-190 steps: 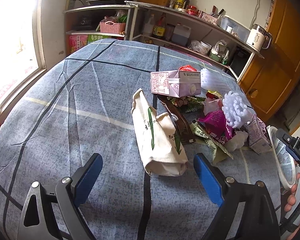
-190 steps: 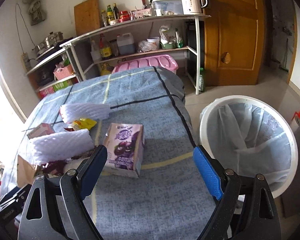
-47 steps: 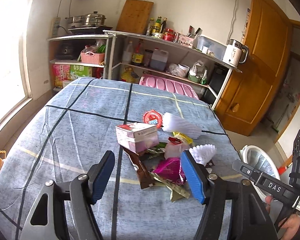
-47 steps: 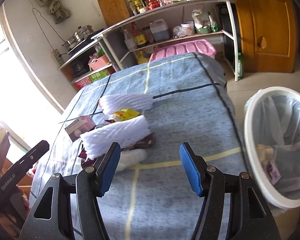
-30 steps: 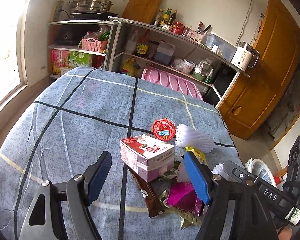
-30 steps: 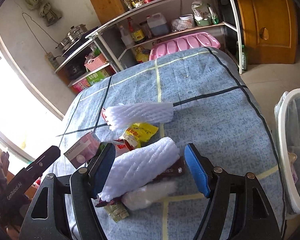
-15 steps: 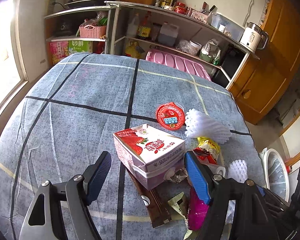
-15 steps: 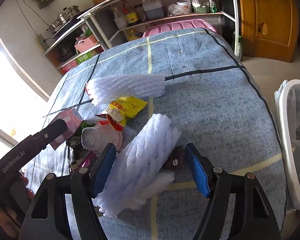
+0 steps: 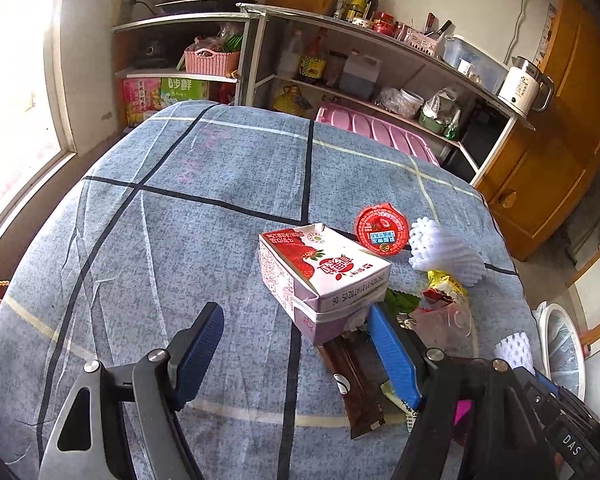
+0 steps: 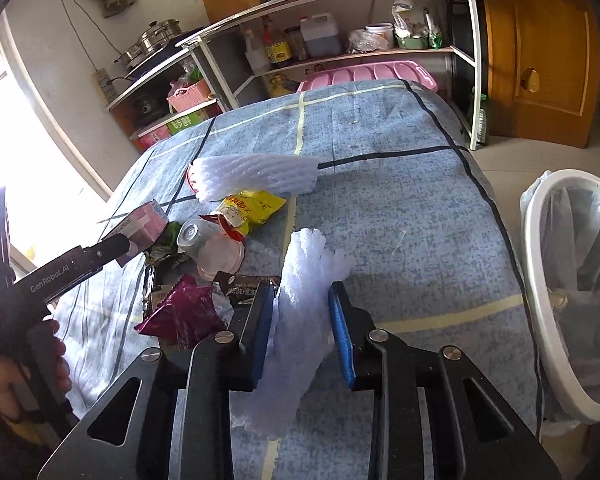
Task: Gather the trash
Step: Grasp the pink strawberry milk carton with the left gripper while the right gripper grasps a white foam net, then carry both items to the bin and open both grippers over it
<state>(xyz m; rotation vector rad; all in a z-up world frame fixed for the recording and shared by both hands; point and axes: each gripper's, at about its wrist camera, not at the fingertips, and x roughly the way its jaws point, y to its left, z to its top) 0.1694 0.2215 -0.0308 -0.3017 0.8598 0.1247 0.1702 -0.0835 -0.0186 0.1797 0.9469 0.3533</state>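
Observation:
On the blue checked tablecloth (image 9: pixel 180 240) lies a pile of trash. A strawberry milk carton (image 9: pixel 324 272) sits just beyond my left gripper (image 9: pixel 292 314), which is open, its right finger beside the carton's near corner. In the right wrist view my right gripper (image 10: pixel 300 292) has its jaws closing, and the blue pads squeeze a white foam net (image 10: pixel 304 264) between them. A white bin (image 10: pixel 540 280) with a clear liner stands off the table's right edge.
A second foam net (image 10: pixel 256 174), a yellow snack packet (image 10: pixel 248 204), a clear plastic cup (image 10: pixel 208 248), a magenta wrapper (image 10: pixel 180 312) and a brown wrapper (image 9: pixel 356 376) lie close together. A red-lidded cup (image 9: pixel 382 228) sits behind the carton. Shelves stand beyond the table.
My right gripper's jaws have come together onto the foam net, which now stands squeezed between them. My left gripper has sunk and drawn closer to the carton.

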